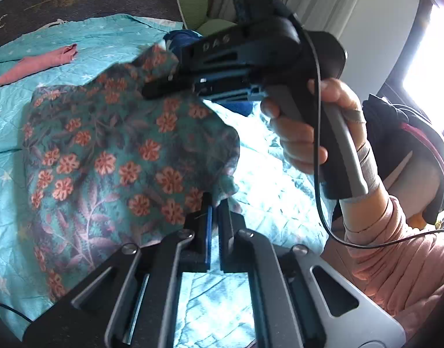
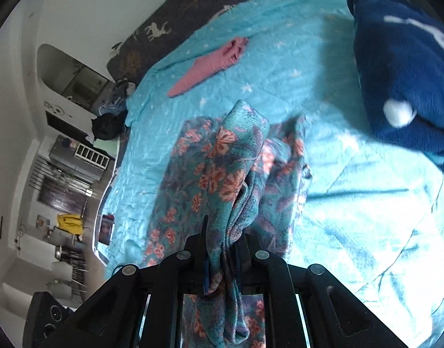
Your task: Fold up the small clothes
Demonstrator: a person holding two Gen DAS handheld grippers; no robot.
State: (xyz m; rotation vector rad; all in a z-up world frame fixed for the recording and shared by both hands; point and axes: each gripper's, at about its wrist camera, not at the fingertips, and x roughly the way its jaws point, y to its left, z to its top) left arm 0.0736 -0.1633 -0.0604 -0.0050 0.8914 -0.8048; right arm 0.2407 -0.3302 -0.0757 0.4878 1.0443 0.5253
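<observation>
I hold 2 grippers over the bed (image 2: 352, 217), which is covered by a turquoise quilt. My right gripper (image 2: 220, 249) has its jaws clenched on a bunched edge of the floral garment (image 1: 111, 150), which threads between them and hangs below. My left gripper (image 1: 214, 211) has its jaws clenched too, pinching the garment's near edge. The cloth is lifted at both grips, and the rest drapes down onto the quilt near the middle of the bed. I judge this fold only part done: the cloth is rumpled and raised, not yet laid flat or doubled over neatly. A pink garment (image 2: 210, 66) lies in a narrow strip toward the bed's far edge, seemingly already folded. A dark blue plush blanket (image 2: 404, 66) sits at the bed's right side.
</observation>
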